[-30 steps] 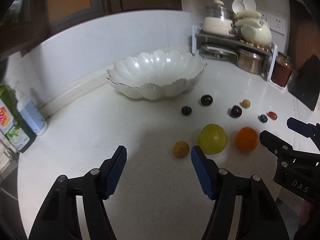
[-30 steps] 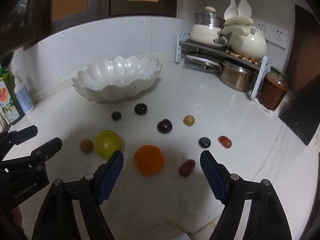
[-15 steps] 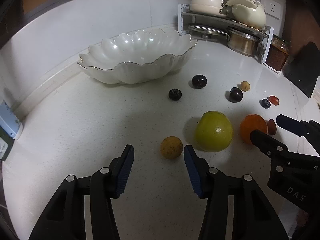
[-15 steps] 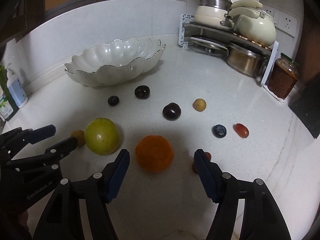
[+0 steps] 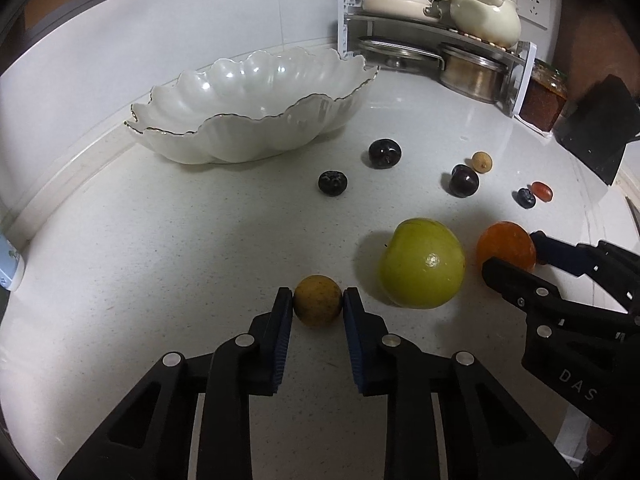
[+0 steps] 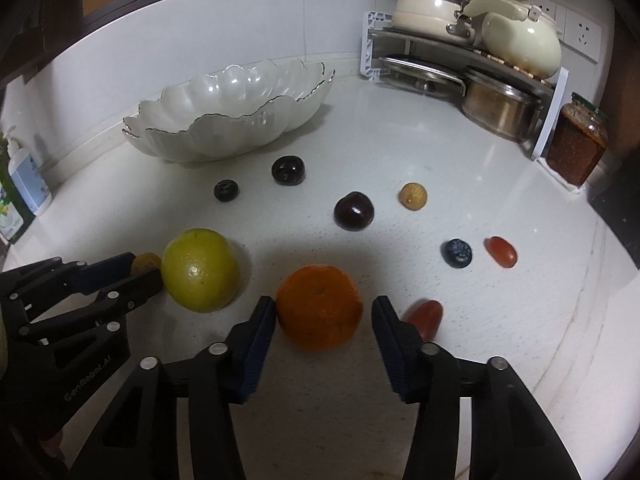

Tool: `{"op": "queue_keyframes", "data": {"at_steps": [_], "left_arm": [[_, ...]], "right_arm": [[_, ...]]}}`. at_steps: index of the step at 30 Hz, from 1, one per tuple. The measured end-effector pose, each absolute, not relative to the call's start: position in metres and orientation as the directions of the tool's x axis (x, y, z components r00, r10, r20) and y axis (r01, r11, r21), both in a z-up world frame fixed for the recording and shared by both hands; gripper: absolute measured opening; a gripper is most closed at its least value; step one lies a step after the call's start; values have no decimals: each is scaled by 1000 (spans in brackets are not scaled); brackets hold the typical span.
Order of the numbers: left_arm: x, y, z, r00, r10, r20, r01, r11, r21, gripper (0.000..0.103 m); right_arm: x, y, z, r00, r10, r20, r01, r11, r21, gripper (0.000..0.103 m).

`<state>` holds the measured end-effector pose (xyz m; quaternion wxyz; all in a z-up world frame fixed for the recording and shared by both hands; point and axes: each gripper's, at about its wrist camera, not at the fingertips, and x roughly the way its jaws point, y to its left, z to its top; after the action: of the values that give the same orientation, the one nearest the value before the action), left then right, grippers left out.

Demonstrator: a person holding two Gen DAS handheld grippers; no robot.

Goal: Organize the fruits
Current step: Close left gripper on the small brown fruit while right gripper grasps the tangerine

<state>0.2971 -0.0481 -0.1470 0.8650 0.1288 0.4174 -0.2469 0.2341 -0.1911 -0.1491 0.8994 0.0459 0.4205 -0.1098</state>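
My left gripper (image 5: 318, 300) is shut on a small brownish-yellow round fruit (image 5: 318, 300) that rests on the white counter. A large green fruit (image 5: 422, 263) lies just right of it. My right gripper (image 6: 323, 312) is open around an orange (image 6: 319, 306): the left pad touches it, the right pad stands a little off. It also shows in the left wrist view (image 5: 506, 246). A scalloped white bowl (image 5: 256, 120) stands empty at the back. Dark plums (image 6: 354, 211), a blueberry (image 6: 456, 253), red fruits (image 6: 501, 251) and a small yellow fruit (image 6: 413, 196) lie scattered between.
A rack (image 6: 460, 72) with pots and a cream kettle stands at the back right, with a jar (image 6: 576, 144) beside it. Soap bottles (image 6: 24, 184) stand at the far left. A dark red fruit (image 6: 424, 316) lies just behind my right finger.
Both grippers moved forward and down to the fruits. The left one closed on the small brownish-yellow fruit. The right one narrowed around the orange.
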Motion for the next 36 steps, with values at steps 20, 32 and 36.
{"op": "queue_keyframes", "data": {"at_steps": [20,32,36], "left_arm": [[279,-34,-105,588,-370,-719,522,853,-12,26],[265,-19,-61,681,-379,-626,500,866,19,26],[264,-18,-46,710,-372,-598,483,875,30,26]], "right_arm": [[217,-181,-118,674,-177,-717,249,968,-4,44],[208,-166,-80,748,-179,-639,232,973,-2,44],[210,-167,-66,777,-171,-606,214,977,-2,44]]}}
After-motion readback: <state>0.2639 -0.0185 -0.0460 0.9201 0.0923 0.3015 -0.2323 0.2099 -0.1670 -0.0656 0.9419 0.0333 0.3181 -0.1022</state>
